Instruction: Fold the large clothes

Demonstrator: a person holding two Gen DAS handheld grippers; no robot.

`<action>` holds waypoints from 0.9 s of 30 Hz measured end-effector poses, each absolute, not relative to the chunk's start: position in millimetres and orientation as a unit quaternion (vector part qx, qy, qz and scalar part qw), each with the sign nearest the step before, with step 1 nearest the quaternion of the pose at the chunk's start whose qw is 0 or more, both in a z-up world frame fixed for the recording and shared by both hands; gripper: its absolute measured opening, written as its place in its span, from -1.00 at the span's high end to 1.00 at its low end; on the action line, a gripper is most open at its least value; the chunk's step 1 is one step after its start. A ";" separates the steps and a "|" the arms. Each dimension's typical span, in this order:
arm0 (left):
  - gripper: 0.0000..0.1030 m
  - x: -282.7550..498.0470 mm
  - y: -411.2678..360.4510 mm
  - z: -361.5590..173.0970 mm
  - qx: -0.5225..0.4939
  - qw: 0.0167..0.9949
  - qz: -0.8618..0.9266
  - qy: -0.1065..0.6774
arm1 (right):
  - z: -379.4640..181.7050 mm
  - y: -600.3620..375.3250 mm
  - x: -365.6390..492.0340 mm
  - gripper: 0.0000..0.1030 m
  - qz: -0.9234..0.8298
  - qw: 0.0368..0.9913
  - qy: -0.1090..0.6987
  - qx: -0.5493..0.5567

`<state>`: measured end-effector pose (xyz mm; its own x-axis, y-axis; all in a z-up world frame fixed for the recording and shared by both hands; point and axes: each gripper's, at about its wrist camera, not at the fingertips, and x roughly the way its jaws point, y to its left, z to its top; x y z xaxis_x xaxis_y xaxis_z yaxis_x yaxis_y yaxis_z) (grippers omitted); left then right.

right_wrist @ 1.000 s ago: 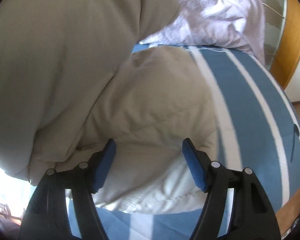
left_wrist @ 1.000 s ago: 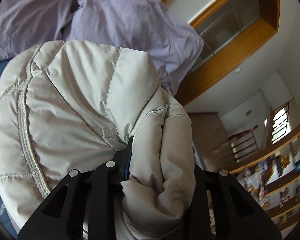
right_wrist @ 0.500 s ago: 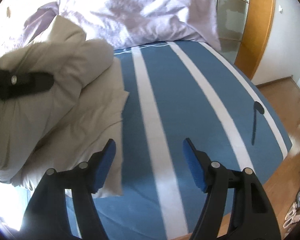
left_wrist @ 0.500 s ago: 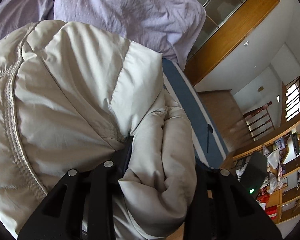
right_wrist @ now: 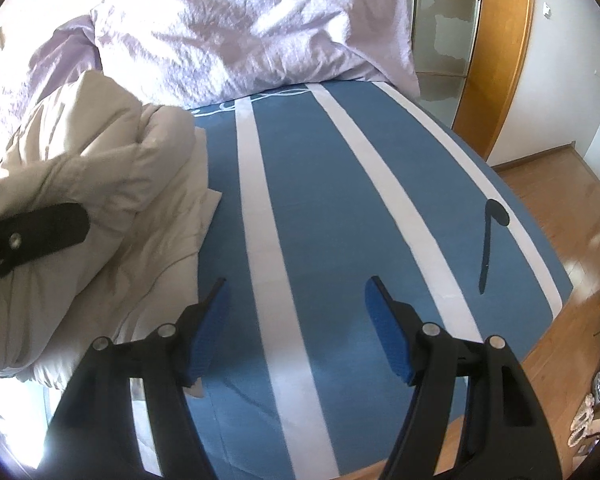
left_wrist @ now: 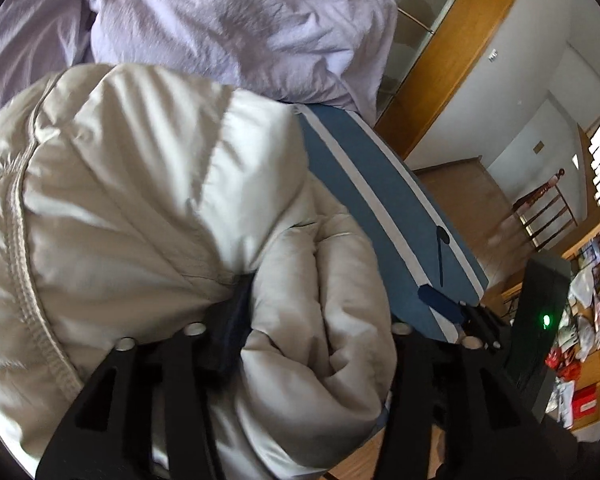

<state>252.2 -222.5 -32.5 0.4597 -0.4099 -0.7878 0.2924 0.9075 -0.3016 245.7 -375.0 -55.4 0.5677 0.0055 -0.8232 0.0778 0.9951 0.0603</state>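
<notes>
1. The left gripper [left_wrist: 320,300] is clenched on a thick bunched fold of a beige padded jacket [left_wrist: 140,200]. The fabric swallows both fingers, so their tips cannot be made out.
2. The jacket fills most of the left wrist view and runs off the frame at the left and bottom; its full shape is hidden.
3. In the right wrist view the jacket [right_wrist: 100,208] lies heaped on the left part of a blue bedsheet with white stripes [right_wrist: 320,208], partly lifted by the left gripper's black finger [right_wrist: 32,236].
4. The right gripper [right_wrist: 296,324] is released, blue pads wide apart above bare sheet, holding nothing.
5. A crumpled lilac duvet [right_wrist: 240,28] lies behind the jacket.
6. A dark mark [right_wrist: 492,236] on the sheet is too indistinct to identify.
</notes>
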 end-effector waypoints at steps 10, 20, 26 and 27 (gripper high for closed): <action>-0.55 232.6 -221.5 -10.3 -0.047 0.865 -0.202 0.457 | -33.7 -385.9 246.1 -0.34 -0.026 0.895 0.442 0.056; -0.65 209.0 -172.6 14.5 -0.073 0.887 -0.158 0.427 | -1.4 -364.3 256.3 -0.34 0.010 0.908 0.417 0.037; -0.65 196.2 -151.0 23.2 -0.103 0.894 -0.149 0.409 | 12.0 -346.8 264.7 -0.34 0.034 0.911 0.410 0.022; -0.65 194.9 -148.9 24.9 -0.107 0.895 -0.149 0.407 | 13.2 -344.1 265.8 -0.34 0.037 0.912 0.409 0.019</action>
<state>194.9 -148.9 24.9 0.6242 -0.3535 -0.6967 0.1792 0.9328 -0.3127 265.8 -344.1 13.2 0.6628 0.0828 -0.7442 -0.0511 0.9966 0.0654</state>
